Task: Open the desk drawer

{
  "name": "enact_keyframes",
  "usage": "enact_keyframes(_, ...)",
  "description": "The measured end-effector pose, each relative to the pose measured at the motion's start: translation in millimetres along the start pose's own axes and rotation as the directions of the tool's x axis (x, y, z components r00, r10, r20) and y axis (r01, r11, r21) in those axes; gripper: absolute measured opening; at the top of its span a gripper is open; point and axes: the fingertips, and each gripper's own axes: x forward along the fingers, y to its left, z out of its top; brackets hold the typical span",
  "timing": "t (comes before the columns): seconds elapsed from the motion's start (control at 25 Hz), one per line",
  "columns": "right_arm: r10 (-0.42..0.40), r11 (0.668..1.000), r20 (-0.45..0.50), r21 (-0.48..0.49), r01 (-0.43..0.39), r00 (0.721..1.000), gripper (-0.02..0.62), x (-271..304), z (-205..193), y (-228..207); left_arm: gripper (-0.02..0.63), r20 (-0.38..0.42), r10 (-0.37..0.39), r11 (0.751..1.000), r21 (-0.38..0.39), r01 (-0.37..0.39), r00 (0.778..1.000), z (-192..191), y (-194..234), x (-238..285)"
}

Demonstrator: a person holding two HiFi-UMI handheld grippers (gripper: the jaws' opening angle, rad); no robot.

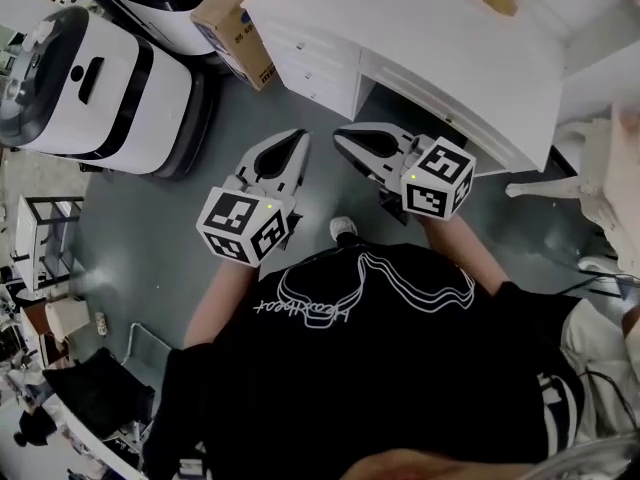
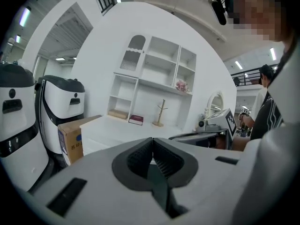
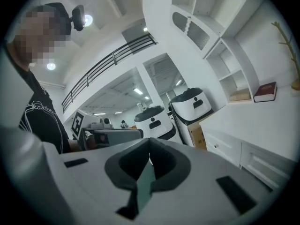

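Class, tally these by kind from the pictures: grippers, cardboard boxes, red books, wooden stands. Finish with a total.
Grippers: 2, the left gripper and the right gripper
Cardboard box: 1
Red book: 1
Wooden stand: 1
Total: 5

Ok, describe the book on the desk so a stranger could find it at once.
Start at the white desk with the shelf unit on its back edge. The book lies flat on the desktop at the foot of those shelves, left of the wooden stand. It is the only dark red thing there.
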Motion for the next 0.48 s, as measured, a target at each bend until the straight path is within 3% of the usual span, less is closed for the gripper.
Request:
enact_keyframes(0.32, -0.05, 0.999, -0.025, 0.015, 0.05, 0.998, 0.006, 23, -6, -54, 0.005, -0.012, 0.039, 0.998, -0.057, -0.04, 0.999, -8, 53, 41)
enact_keyframes(0.48, -0.09, 0.994, -0.056, 0.051, 0.093, 0.994, 0.006, 39, -16, -81, 0.005, -0.049, 0.018, 0.995, -0.098, -0.023, 0.999, -20, 82, 62)
